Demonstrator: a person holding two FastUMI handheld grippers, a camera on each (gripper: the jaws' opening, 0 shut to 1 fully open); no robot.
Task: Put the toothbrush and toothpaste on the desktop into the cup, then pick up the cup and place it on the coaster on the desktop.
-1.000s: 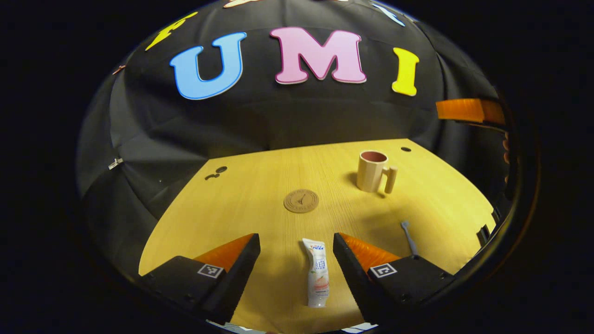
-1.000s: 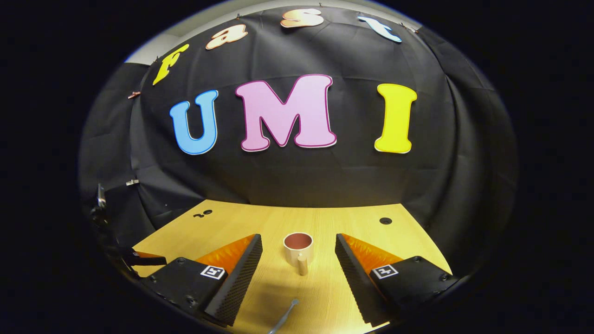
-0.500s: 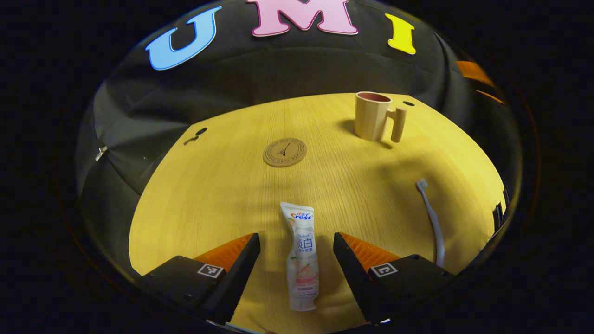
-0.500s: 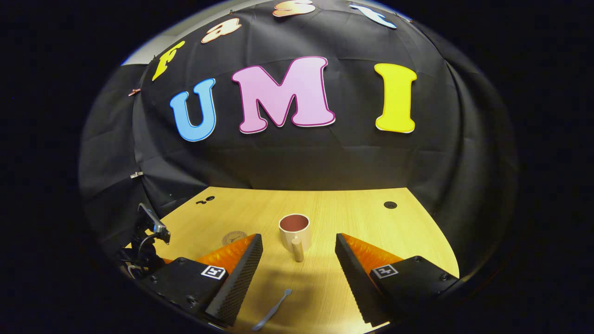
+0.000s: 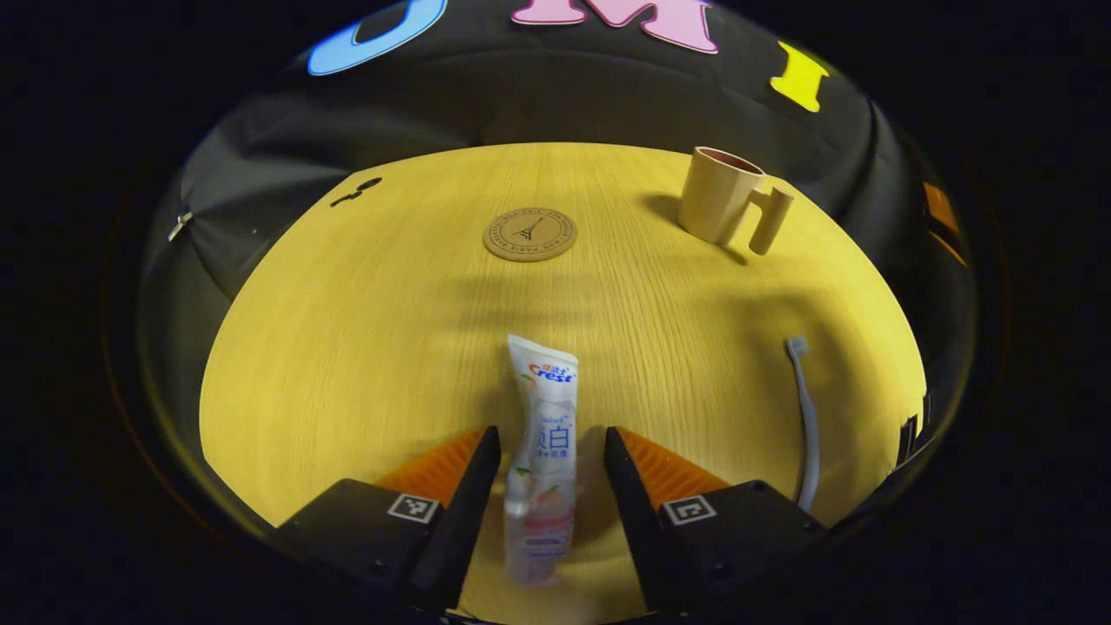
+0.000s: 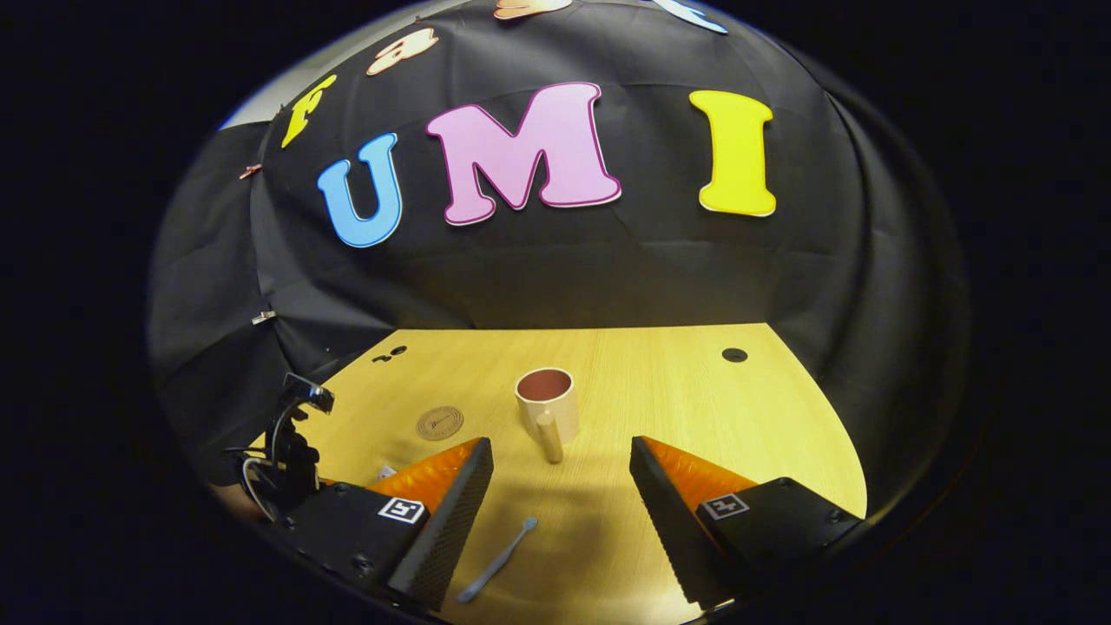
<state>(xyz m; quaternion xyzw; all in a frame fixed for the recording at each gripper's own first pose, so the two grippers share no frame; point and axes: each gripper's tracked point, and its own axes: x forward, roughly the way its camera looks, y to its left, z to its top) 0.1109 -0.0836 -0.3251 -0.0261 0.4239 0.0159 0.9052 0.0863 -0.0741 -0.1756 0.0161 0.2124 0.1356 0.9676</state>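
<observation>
Left gripper [image 5: 548, 438]: it hangs low over the wooden desktop [image 5: 364, 347], its two fingers spread to either side of the toothpaste; there is a gap on each side of the tube, so nothing is gripped.
Toothpaste [image 5: 543, 447]: a white tube lying flat on the desktop, lengthwise between the left gripper's fingers, its flat crimped end pointing away toward the coaster and its cap end nearest the gripper's body.
Toothbrush [image 5: 805, 417]: pale grey-blue, lying flat near the right edge of the desktop in the left gripper view, well apart from the toothpaste, head pointing toward the cup. In the right gripper view it lies low between that gripper's fingers, closer to the left one.
Cup [image 5: 719, 205]: beige with a dark reddish inside, standing upright at the far right of the desktop, its stick-like handle toward the near side; nothing can be seen in it.
Coaster [image 5: 529, 234]: a round brown disc lying flat toward the far middle of the desktop, to the left of the cup and apart from it, bare.
Right gripper [image 6: 560, 499]: held above the near part of the desktop, fingers wide apart and gripping nothing, pointed at the cup with the toothbrush below.
</observation>
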